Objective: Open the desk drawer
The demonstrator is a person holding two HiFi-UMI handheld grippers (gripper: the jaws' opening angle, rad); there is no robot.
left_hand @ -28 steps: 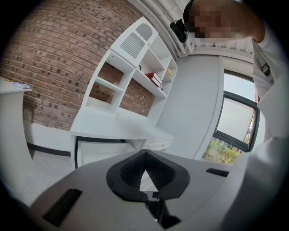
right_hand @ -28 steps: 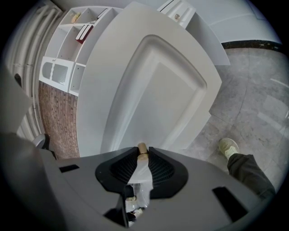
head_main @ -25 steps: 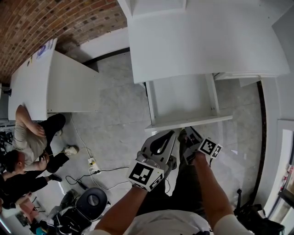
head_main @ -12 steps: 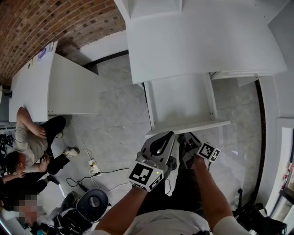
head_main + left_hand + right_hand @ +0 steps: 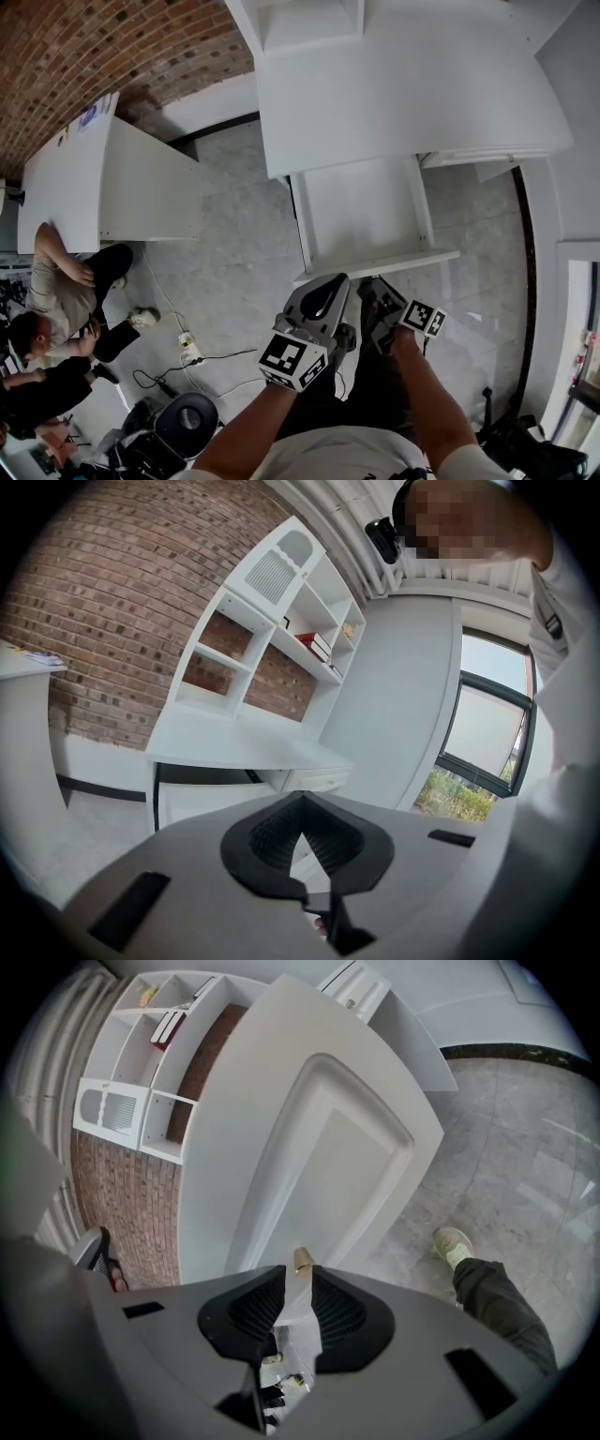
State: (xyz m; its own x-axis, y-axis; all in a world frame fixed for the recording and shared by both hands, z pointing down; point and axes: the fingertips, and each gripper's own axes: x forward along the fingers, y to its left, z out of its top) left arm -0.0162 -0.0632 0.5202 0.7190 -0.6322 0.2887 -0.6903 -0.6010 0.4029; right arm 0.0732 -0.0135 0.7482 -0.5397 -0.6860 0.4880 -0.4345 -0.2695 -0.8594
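In the head view, a white drawer point(image 5: 361, 211) stands pulled out from under the white desk point(image 5: 403, 84), its front panel point(image 5: 375, 265) nearest me. My right gripper point(image 5: 372, 286) reaches that panel from below. In the right gripper view its pads are shut on the small gold knob point(image 5: 302, 1260) of the drawer point(image 5: 328, 1166); the gripper's point(image 5: 298, 1283) tips sit on either side of it. My left gripper point(image 5: 330, 281) hovers just left of it near the drawer front, touching nothing. Its fingertips meet, with nothing between them point(image 5: 302, 808).
A second white desk point(image 5: 94, 178) stands at left. People point(image 5: 56, 281) sit on the floor beside it. A power strip with cables point(image 5: 190, 352) and a black round object point(image 5: 187, 417) lie at lower left. My shoe point(image 5: 455, 1241) is under the drawer. Shelves point(image 5: 272, 621) top the desk.
The drawer has slid further out from under the desk toward me, with the right gripper drawing back on the knob. The left gripper has stayed about where it was.
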